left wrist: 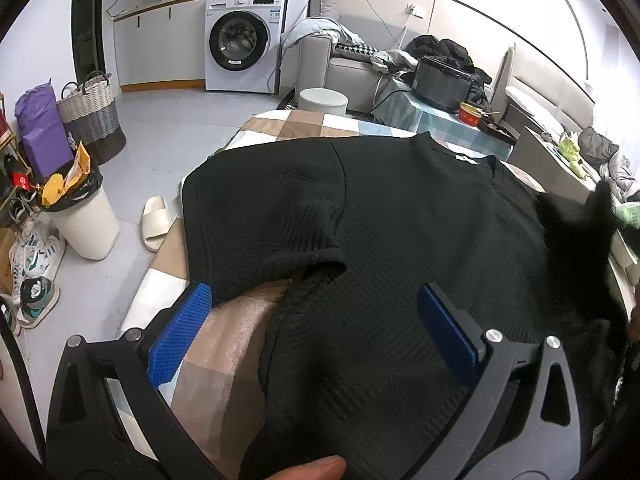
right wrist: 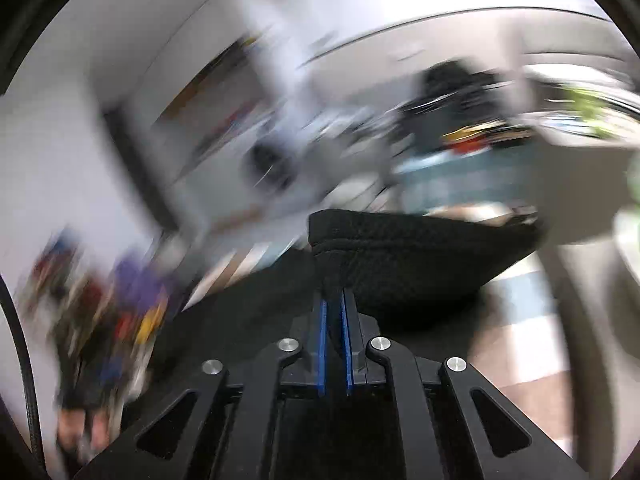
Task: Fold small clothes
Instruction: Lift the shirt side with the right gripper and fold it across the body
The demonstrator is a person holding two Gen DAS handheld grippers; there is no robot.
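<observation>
blue-padded left claw stands wide above a black ribbed shirt, its pads clear of the cloth. shirt lies spread on a checked surface, one short sleeve reaching toward the left edge, where bare checks show. right claw is pinched narrow on a lifted fold of that black cloth. beyond the edge, open floor runs to a washing machine; a bin and slipper sit near.

both wrist cameras overlook shirt
</observation>
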